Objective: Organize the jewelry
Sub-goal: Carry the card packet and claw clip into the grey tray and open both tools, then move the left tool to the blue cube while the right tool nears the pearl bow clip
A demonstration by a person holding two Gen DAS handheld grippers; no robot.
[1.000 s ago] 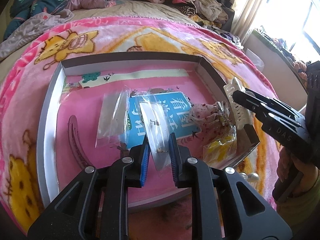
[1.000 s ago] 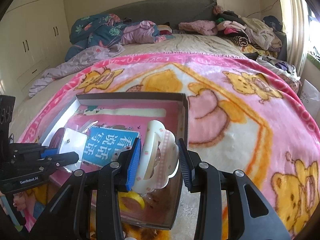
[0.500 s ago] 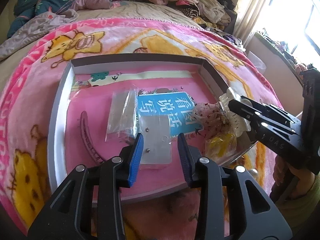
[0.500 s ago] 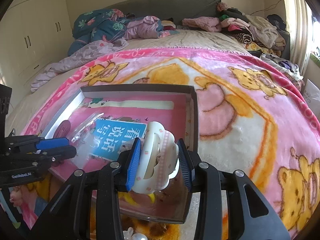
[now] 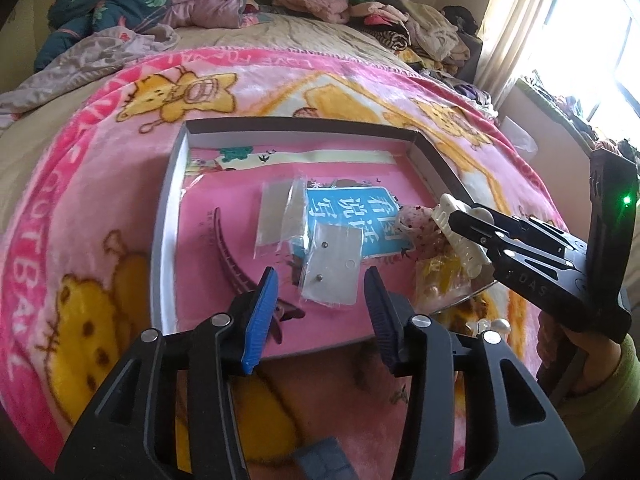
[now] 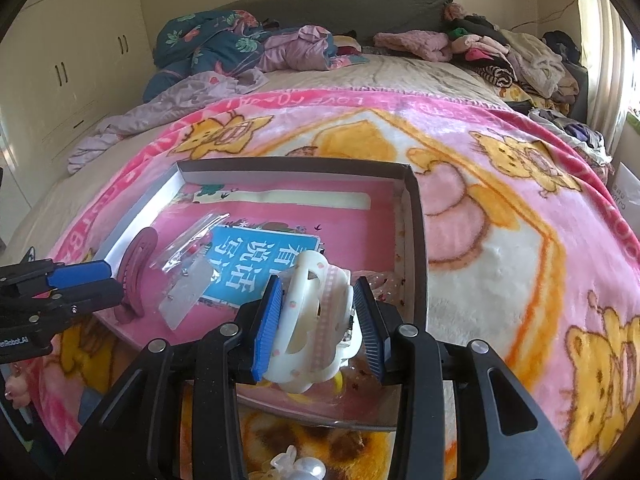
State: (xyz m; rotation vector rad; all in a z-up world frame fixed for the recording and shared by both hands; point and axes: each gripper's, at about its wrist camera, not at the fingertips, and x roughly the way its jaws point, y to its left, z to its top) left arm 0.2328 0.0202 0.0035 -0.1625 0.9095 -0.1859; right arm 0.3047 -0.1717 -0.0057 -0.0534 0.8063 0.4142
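Note:
A shallow grey box [image 5: 170, 200] with a pink floor lies on the pink blanket. Inside lie two clear plastic bags with earrings [image 5: 332, 264] [image 5: 280, 212], a dark red comb clip [image 5: 232, 260], a blue card [image 5: 356, 216], a spotted fabric piece [image 5: 416, 220] and a yellow item [image 5: 436, 280]. My left gripper [image 5: 320, 304] is open and empty above the box's near edge. My right gripper [image 6: 316, 320] is shut on a white hair claw clip [image 6: 316, 320] over the box's near right corner; it also shows in the left wrist view [image 5: 460, 228].
A pearl hair piece [image 6: 296, 468] lies on the blanket in front of the box. Piles of clothes [image 6: 500, 56] and bedding [image 6: 224, 48] lie at the bed's far end. A wardrobe [image 6: 60, 60] stands on the left, a window [image 5: 592, 40] on the right.
My left gripper opened, let go of the earring bag, which now lies flat in the box, and drew back. My right gripper has carried the claw clip further over the box.

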